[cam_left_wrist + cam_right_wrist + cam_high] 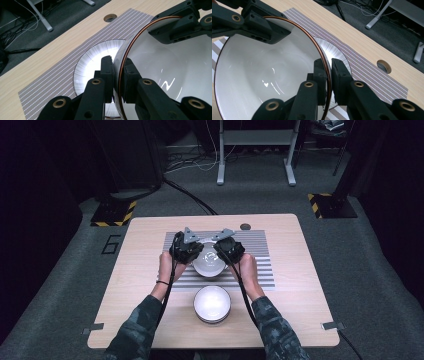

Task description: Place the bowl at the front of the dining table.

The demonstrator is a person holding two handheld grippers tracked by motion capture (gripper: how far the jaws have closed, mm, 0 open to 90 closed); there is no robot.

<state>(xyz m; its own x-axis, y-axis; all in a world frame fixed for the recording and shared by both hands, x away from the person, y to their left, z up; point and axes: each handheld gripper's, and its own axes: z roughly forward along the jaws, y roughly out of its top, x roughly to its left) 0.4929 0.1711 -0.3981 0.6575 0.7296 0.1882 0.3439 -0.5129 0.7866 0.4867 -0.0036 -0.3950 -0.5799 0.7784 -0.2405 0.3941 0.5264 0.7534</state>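
Here, clamped by left gripper point(117, 75) and right gripper point(329, 75) on opposite rims, bowl point(262, 75) likely to slip if tilted unevenly

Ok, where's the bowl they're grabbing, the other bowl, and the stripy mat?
held bowl point(262, 75), right gripper view, white inside.
near bowl point(212, 303), high view, middle of its inside.
striped mat point(260, 265), high view, bare right part.

Dim surroundings, bright glare on bowl point(212, 302).

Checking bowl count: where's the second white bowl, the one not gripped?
High view: the free white bowl sits on bare wood at the table's near edge, centred between the person's forearms, just nearer than the striped placemat.
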